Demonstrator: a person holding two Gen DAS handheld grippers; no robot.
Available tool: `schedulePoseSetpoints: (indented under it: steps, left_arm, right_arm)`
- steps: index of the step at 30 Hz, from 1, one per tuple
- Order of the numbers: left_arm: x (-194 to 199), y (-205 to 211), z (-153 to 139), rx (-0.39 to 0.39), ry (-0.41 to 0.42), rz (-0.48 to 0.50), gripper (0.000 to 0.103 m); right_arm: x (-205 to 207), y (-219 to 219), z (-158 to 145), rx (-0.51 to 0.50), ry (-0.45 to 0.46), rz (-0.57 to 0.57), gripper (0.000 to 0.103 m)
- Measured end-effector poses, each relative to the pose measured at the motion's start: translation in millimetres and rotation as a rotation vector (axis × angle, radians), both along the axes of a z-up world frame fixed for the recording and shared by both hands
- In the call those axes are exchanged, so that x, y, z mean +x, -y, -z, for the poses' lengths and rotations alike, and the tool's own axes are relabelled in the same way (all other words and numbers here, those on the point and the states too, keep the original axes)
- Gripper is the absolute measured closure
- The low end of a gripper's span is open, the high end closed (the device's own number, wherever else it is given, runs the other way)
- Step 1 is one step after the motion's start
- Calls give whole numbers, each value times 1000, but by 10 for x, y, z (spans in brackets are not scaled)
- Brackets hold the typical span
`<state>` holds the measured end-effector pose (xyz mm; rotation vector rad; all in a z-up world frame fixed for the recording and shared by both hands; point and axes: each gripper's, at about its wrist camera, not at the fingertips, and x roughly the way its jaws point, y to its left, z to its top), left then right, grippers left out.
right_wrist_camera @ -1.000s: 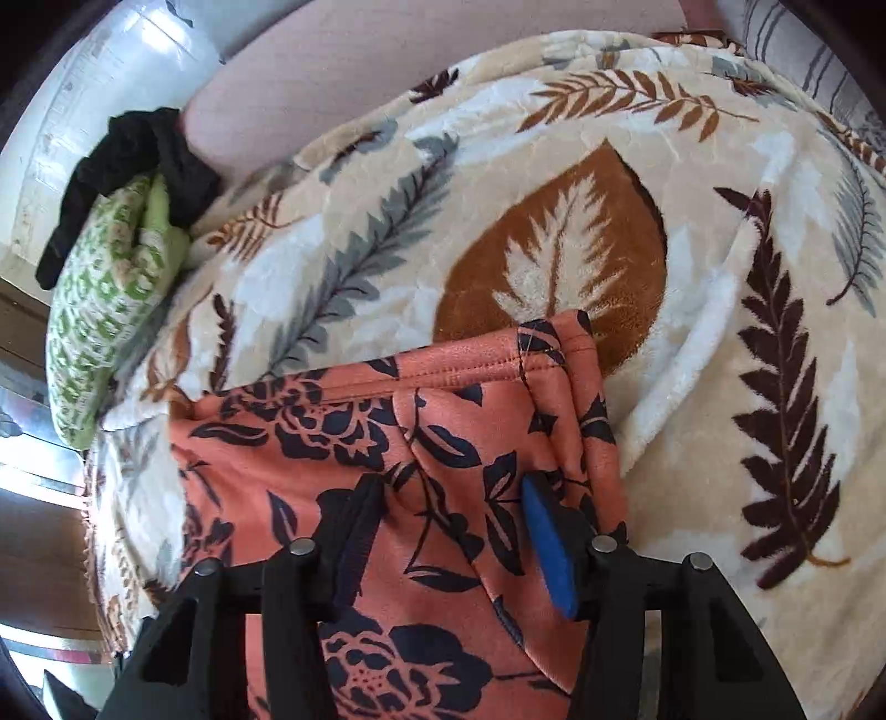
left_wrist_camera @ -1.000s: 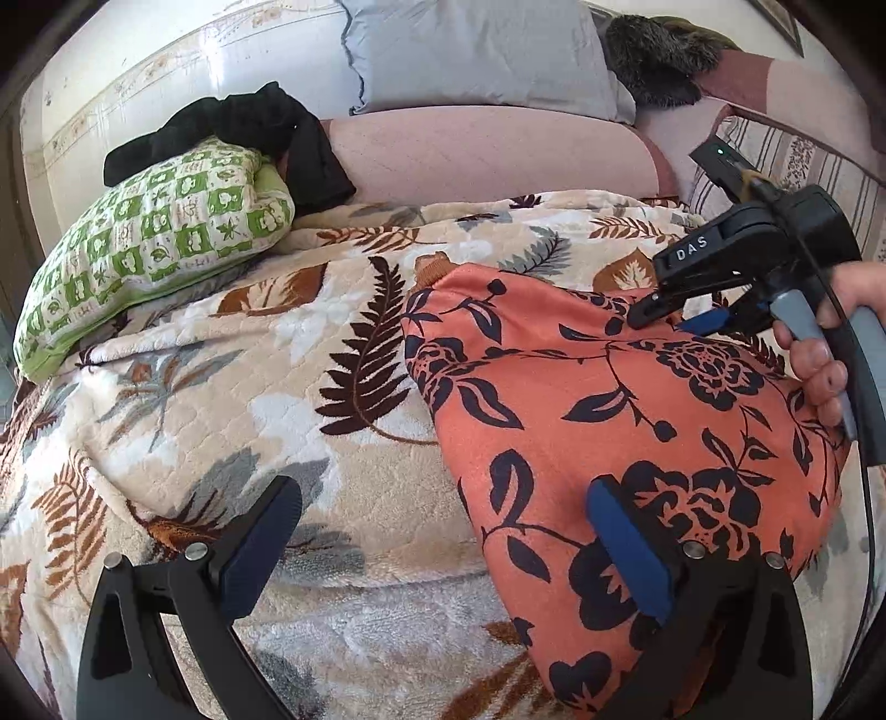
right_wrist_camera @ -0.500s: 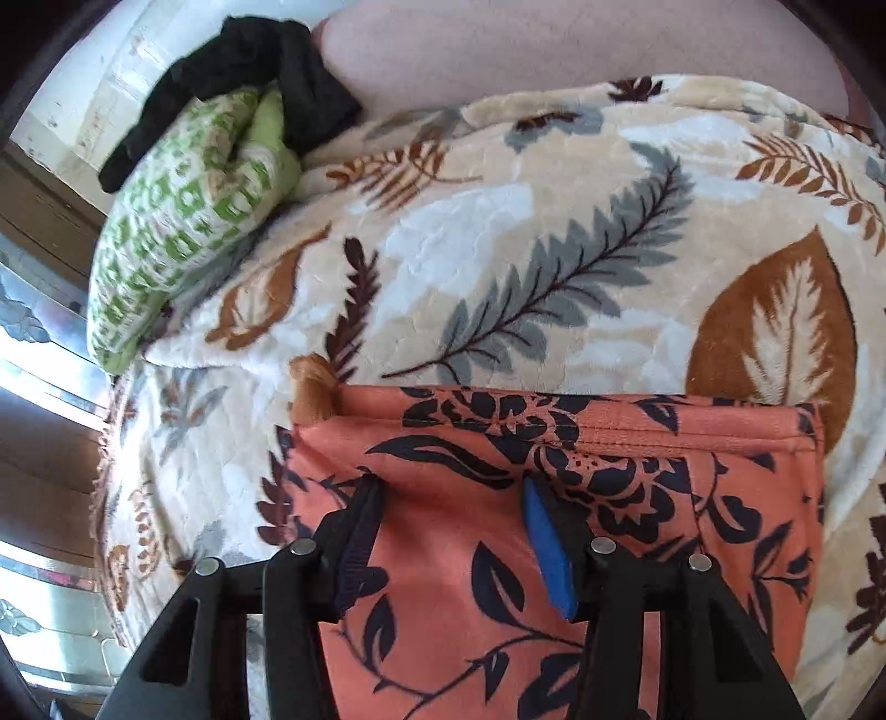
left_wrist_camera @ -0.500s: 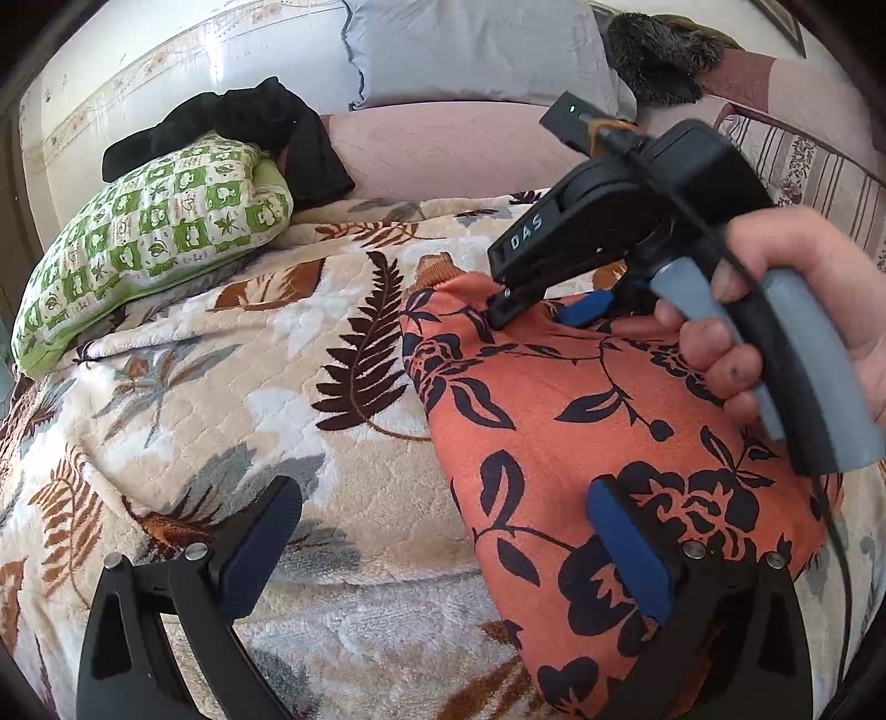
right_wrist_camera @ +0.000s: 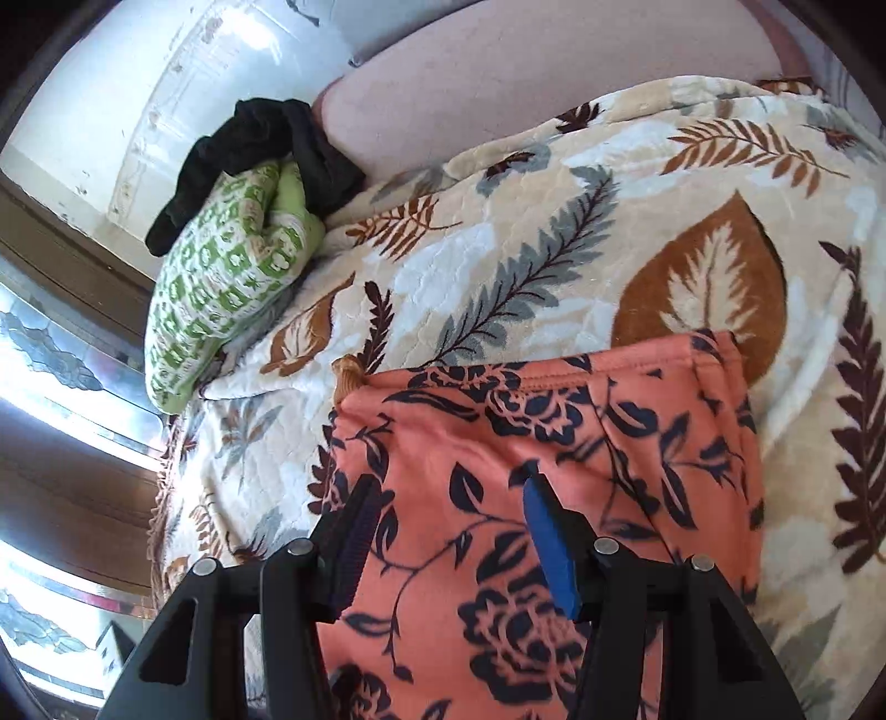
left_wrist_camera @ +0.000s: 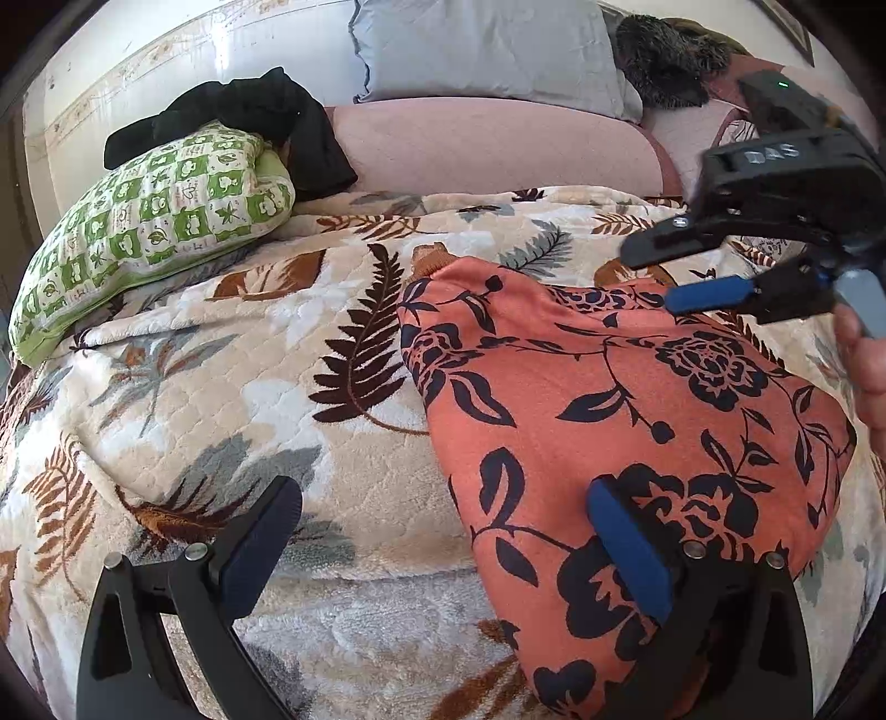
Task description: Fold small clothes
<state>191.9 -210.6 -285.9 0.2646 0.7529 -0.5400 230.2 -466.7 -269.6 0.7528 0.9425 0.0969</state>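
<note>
An orange garment with black flowers (left_wrist_camera: 626, 421) lies folded on a leaf-patterned blanket (left_wrist_camera: 221, 387). My left gripper (left_wrist_camera: 443, 531) is open and low over the garment's near left edge, its right finger over the cloth and its left finger over the blanket. My right gripper (right_wrist_camera: 448, 531) is open and empty, hovering over the garment (right_wrist_camera: 554, 459) with its hemmed far edge ahead. The right gripper also shows in the left wrist view (left_wrist_camera: 686, 271), above the garment's far right part.
A green and white checked pillow (left_wrist_camera: 149, 227) with a black cloth (left_wrist_camera: 260, 116) on it lies at the far left. A pink headrest (left_wrist_camera: 487, 149) and a grey pillow (left_wrist_camera: 482, 50) stand behind. A window is at the left (right_wrist_camera: 55, 387).
My right gripper has swung back to the right and lifted off the garment's far edge. The left gripper has stayed put. The garment lies flat as before.
</note>
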Motion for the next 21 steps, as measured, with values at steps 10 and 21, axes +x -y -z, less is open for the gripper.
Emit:
schedulePoseSetpoints:
  steps: [10, 21]
  left_arm:
    - [2, 5, 28, -11, -15, -11, 0]
    - [356, -282, -110, -281, -256, 101, 1]
  right_arm:
    - [-970, -25, 363, 4, 13, 25, 45]
    - [-1124, 614, 369, 177, 101, 179, 33]
